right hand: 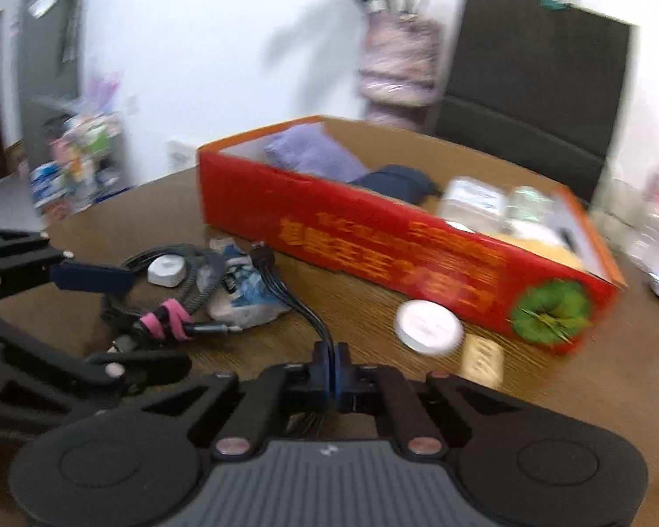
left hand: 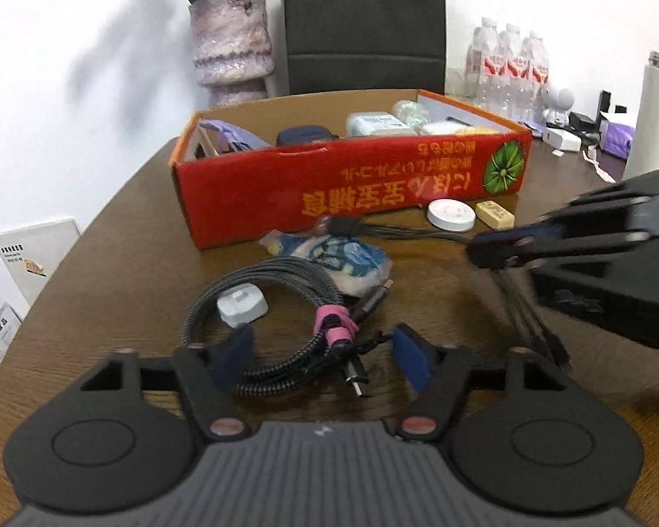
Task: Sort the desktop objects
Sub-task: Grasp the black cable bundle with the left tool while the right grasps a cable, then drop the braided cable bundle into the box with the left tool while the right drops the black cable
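Black multi-wire cable (right hand: pixel 305 307) before red box (right hand: pixel 373 241), braided coil (left hand: pixel 259 307) nearby

- Lighting: bright, even indoor light; white wall (left hand: pixel 123 44) nearly overexposed.
- Shadows: soft grey flower shadows on that wall; faint shadows under items on the wooden table (left hand: pixel 123 254).
- Blur: the right wrist view is smeared throughout; red box (right hand: pixel 373 237) lettering illegible. Left wrist view sharper, but the right gripper (left hand: pixel 487 250) blurs.
- Distortion: fisheye bending, dark corners.

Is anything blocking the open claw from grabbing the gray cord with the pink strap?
Nothing visible does. The left claw is open, its fingers on either side of the gray cord, with no object between them.
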`<state>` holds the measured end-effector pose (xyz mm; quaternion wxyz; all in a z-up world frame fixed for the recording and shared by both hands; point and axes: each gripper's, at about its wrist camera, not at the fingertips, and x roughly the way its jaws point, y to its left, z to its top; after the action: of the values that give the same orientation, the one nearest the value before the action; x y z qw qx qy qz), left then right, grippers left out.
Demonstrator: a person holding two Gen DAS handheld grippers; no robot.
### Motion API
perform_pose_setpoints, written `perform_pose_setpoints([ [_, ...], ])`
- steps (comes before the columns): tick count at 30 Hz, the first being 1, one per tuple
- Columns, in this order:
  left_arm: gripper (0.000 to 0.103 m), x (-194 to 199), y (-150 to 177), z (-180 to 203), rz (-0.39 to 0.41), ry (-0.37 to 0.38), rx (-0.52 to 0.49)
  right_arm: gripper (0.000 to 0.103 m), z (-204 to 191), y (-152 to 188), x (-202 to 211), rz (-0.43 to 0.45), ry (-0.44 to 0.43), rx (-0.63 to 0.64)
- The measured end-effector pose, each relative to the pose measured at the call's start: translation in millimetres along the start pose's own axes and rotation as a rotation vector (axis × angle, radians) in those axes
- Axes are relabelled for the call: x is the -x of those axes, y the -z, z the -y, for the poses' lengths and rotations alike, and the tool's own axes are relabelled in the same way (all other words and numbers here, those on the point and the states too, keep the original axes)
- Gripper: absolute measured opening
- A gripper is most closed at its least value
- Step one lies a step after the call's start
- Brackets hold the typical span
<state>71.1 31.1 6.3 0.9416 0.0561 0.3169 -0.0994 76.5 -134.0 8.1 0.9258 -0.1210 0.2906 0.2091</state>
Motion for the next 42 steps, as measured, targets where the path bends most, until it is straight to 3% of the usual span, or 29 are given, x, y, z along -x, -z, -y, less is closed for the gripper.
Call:
perform_pose_setpoints([
  [1,0.032,1.2,-0.4,1.5,0.002,0.023,0.002,0.001,-1.5,2.9,10.0,0.019,0.024,-0.003],
  [4,0.022,6.9,-0.7,13.3,0.007,0.016,-0.046,0.001,0.6,7.6,33.4,0.044,0.064,-0.037],
  [10,0.02,43.5,1.0,19.5,0.088,-0.049,0.021,0.001,1.0,15.8,64.8,0.065,0.089,-0.069],
  [15,0.02,88.0,-5.4,13.5,0.159,-0.055,0.112,0.001,-4.2,30.1,82.1,0.053,0.079,-0.094],
  [24,0.02,109.2,-10.5,8.3,0.173,-0.065,0.176,0.001,-4.0,37.2,123.4,0.126,0.11,-0.148],
  [29,0.02,100.9,-32.9,7.7,0.208,-0.013,0.146,0.001,7.5,18.5,135.5,0.195,0.133,-0.156],
  [35,0.02,68.6,-102.7,-12.9,0.251,0.031,0.115,0.001,39.6,-33.7,112.7,0.255,0.103,-0.221],
  [38,0.02,30.9,-145.4,-23.0,0.213,0.038,0.092,0.001,63.7,-69.4,85.8,0.27,0.081,-0.29],
  [42,0.02,-30.6,-183.4,-32.7,0.116,0.031,0.1,0.001,96.3,-116.1,25.7,0.219,0.061,-0.421],
])
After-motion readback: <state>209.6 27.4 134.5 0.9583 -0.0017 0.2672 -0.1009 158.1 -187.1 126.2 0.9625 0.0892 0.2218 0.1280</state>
